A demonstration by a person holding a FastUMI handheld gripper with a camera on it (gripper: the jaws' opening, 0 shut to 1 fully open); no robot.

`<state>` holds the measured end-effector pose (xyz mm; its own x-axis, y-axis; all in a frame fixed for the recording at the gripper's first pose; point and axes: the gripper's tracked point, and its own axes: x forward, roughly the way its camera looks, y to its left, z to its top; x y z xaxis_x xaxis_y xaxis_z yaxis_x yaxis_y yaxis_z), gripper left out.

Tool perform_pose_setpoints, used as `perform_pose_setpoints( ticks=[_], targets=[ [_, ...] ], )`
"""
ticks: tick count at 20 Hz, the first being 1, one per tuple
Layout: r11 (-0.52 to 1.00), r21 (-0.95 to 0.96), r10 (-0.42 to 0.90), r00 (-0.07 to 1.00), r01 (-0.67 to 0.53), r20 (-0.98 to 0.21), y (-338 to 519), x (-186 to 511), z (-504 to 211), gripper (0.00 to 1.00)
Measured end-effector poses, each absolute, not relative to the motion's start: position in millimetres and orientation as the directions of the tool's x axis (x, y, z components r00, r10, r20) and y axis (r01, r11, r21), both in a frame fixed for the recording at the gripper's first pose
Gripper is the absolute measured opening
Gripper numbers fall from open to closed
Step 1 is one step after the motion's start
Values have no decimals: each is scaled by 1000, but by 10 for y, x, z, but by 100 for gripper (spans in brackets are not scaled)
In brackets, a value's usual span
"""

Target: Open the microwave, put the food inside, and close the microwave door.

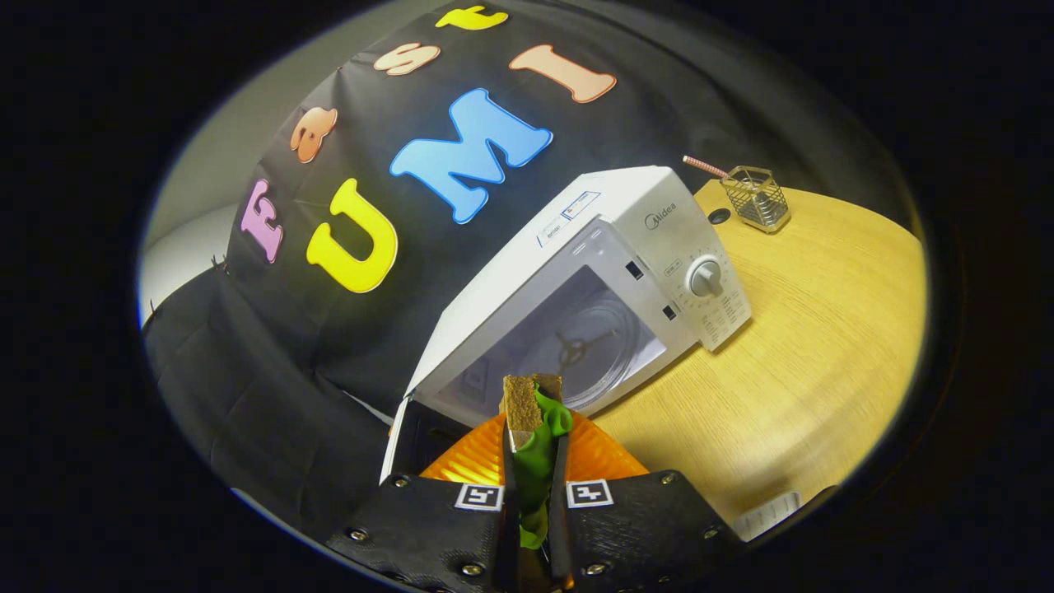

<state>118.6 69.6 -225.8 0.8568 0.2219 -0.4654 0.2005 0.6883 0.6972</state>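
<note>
A white microwave (626,247) stands on the wooden table (807,354) with its door (395,441) swung open to the left. Its cavity shows the glass turntable (589,342). My gripper (533,461) is shut on a toy sandwich (531,412), brown bread with green lettuce, which stands upright between the fingers. The sandwich is held just in front of the cavity opening, above an orange plate (469,457) that lies under the fingers.
A wire mesh holder (756,198) with a striped straw (706,167) stands at the table's far corner, beyond the microwave. Bare tabletop lies right of the microwave. A white object (766,515) sits near the table's front edge.
</note>
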Motion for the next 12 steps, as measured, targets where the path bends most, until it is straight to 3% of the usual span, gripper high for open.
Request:
perform_pose_setpoints(
  ticks=[12],
  targets=[
    [603, 747, 122, 893, 280, -433, 763, 2023, -2798, 13]
  ],
)
